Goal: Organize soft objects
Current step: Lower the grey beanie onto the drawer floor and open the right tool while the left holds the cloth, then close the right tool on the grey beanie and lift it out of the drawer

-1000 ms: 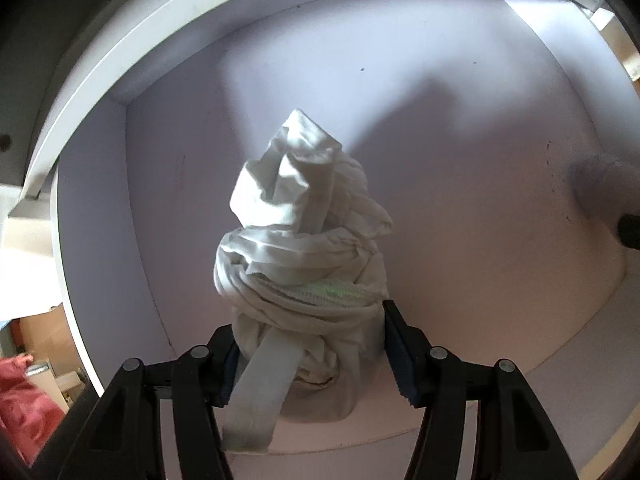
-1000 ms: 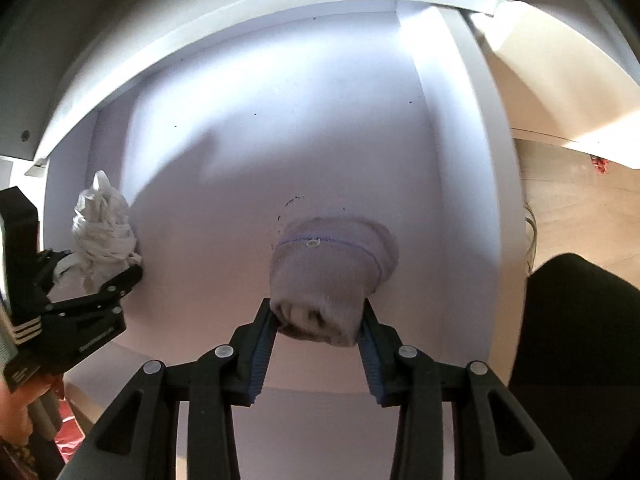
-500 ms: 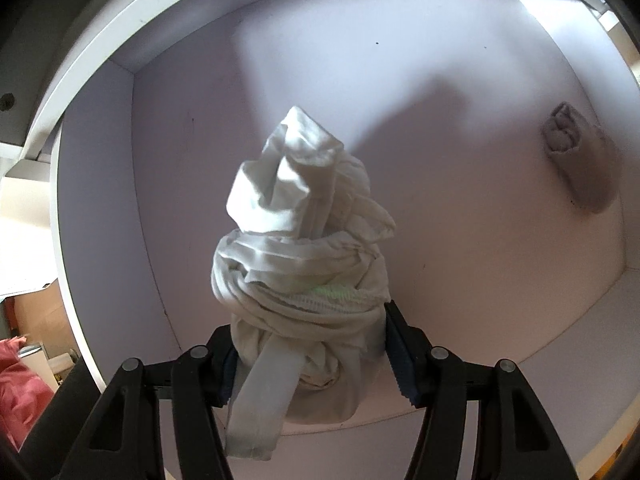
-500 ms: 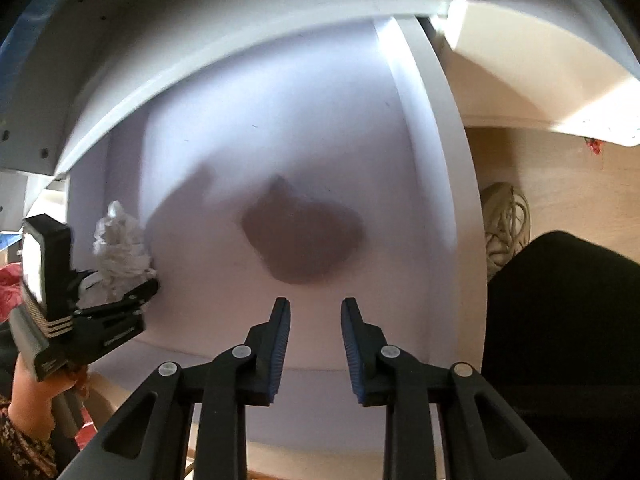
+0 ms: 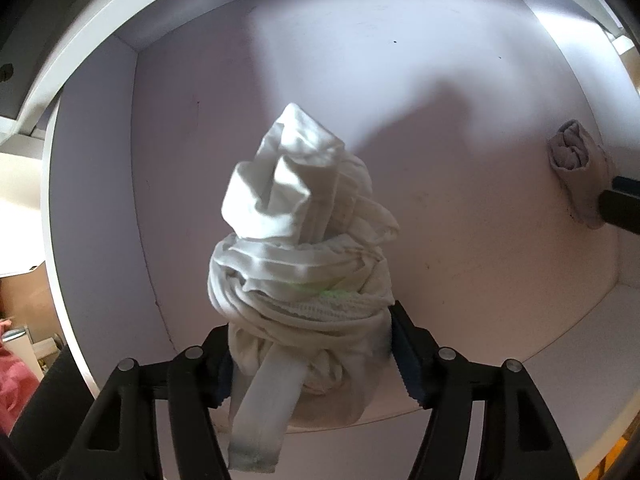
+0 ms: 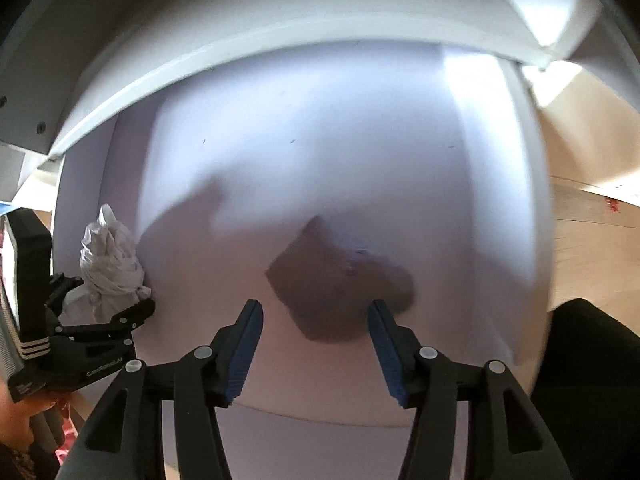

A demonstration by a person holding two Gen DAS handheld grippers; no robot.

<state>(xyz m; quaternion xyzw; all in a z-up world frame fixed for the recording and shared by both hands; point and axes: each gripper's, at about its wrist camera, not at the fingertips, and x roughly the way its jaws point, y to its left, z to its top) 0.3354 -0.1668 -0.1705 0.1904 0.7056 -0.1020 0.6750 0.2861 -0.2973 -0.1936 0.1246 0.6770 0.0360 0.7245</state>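
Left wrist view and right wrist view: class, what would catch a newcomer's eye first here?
First, the knotted white cloth bundle, standing tall between the left gripper fingers, whose jaws are opening, in the white compartment. Next, the rolled grey sock lying on the floor at the far right. In the right wrist view it is a blur beyond the right gripper, also opening.

White cabinet compartment (image 5: 400, 92) below me, lit bright along its far right corner. Few dark specks on its floor. Wood-tone floor (image 6: 592, 248) past its right wall in my right view, with something small and red (image 6: 612, 204) on it. Pink-red fabric (image 5: 16, 376) and a cardboard-coloured surface (image 5: 24, 292) at my left view's edge.
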